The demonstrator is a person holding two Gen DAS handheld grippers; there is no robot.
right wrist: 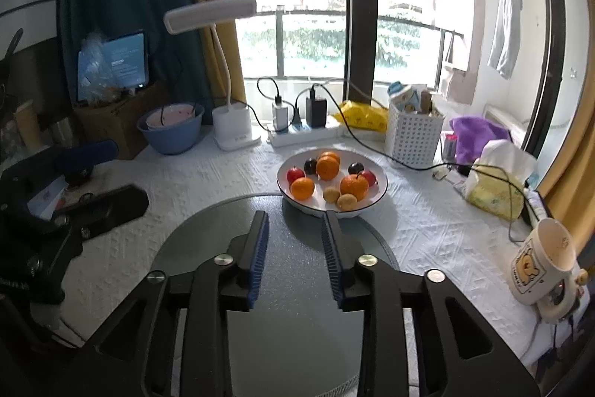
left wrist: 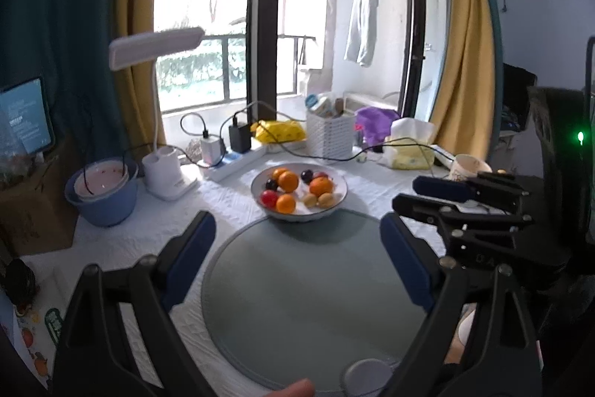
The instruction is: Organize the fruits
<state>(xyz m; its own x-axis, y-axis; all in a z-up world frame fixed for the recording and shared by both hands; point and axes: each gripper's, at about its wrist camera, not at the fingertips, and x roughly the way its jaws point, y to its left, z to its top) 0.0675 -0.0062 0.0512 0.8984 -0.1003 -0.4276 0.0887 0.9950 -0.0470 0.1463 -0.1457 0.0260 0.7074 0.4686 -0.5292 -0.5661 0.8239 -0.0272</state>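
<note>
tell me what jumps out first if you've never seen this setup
The white bowl of bright fruit, mostly oranges, sits mid-table at the far edge of a round grey-green mat. Both open grippers hover over that mat, the right gripper nearer the bowl, the left gripper wider apart. Behind, a white desk lamp stands against the sunlit window.

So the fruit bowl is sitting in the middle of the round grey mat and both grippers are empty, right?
Not quite. The fruit bowl sits at the far edge of the round grey mat, partly on the white tablecloth, as the right wrist view shows. Both grippers are empty.
</note>
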